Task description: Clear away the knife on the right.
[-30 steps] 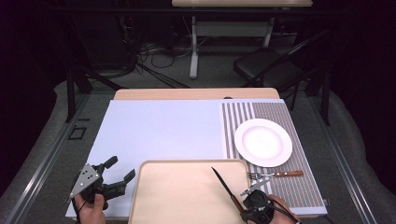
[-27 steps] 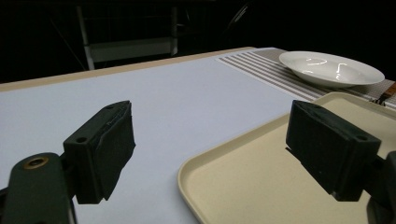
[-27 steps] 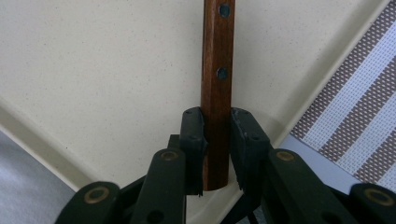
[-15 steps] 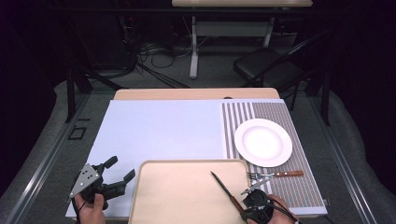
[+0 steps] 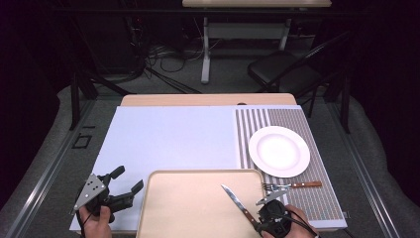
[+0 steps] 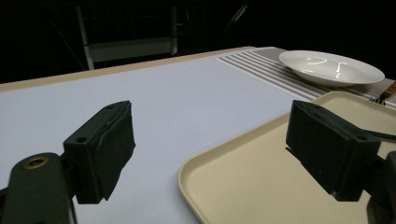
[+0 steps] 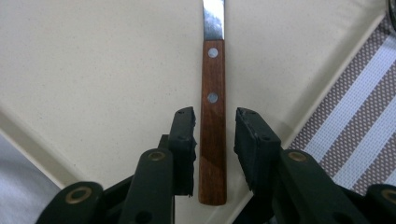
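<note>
Two grippers are working at this table. On the left, the left gripper (image 5: 119,191) is waiting just off the beige tray (image 5: 188,218), its jaws spread wide and holding nothing. Moving right, one knife (image 7: 213,112) with a wooden handle is lying on the tray near its right edge, and the right gripper (image 7: 214,140) is straddling that handle, jaws narrowed on either side with slim gaps showing. I'd say the grasp is underway; next it needs squeezing shut, then lifting level. Further right, one fork (image 5: 289,185) and one white plate (image 5: 279,150) are sitting on the striped placemat (image 5: 324,198).
</note>
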Available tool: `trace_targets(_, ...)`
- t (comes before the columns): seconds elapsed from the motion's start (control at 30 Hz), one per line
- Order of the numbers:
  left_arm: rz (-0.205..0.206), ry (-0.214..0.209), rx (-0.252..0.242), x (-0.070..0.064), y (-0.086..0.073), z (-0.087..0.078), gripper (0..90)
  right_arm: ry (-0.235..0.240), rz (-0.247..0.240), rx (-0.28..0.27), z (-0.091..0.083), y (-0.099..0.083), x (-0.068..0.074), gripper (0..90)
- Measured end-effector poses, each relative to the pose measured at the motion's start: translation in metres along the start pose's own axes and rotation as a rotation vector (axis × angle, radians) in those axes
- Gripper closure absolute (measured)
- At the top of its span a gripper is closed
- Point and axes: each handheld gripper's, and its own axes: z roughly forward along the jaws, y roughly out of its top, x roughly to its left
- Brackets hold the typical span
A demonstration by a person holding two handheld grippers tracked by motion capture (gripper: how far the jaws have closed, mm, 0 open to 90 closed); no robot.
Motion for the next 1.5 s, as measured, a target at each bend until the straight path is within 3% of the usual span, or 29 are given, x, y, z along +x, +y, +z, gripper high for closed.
trace_targets(0.17,0.001,0.002,-0.004,0.0,0.0,0.0,15.6,0.027,-0.03,-0.06,0.002,0.004,0.002,68.8)
trace_targets(0.27,0.001,0.002,-0.003,0.0,0.0,0.0,15.6,0.023,-0.051,-0.06,0.002,0.007,0.003,67.6)
trace_targets(0.4,0.001,0.001,0.001,0.0,0.0,0.0,15.6,0.044,-0.08,-0.116,0.003,0.011,0.002,64.8)
trace_targets(0.57,0.001,0.004,-0.002,0.0,0.0,0.0,15.6,0.043,-0.102,-0.14,0.005,0.017,0.005,62.7)
trace_targets(0.8,-0.003,0.004,0.0,0.0,0.0,0.0,15.6,0.06,-0.142,-0.189,0.014,0.024,0.009,69.2)
trace_targets(1.07,-0.004,0.005,-0.001,0.0,0.0,0.0,15.6,0.089,-0.127,-0.197,0.025,0.028,0.009,81.4)
trace_targets(1.27,-0.004,0.005,-0.001,0.0,0.0,0.0,15.6,0.081,-0.129,-0.165,0.033,0.028,0.009,89.3)
trace_targets(1.5,-0.007,0.005,0.001,0.001,-0.001,0.0,15.6,0.073,-0.124,-0.148,0.039,0.028,0.007,90.0)
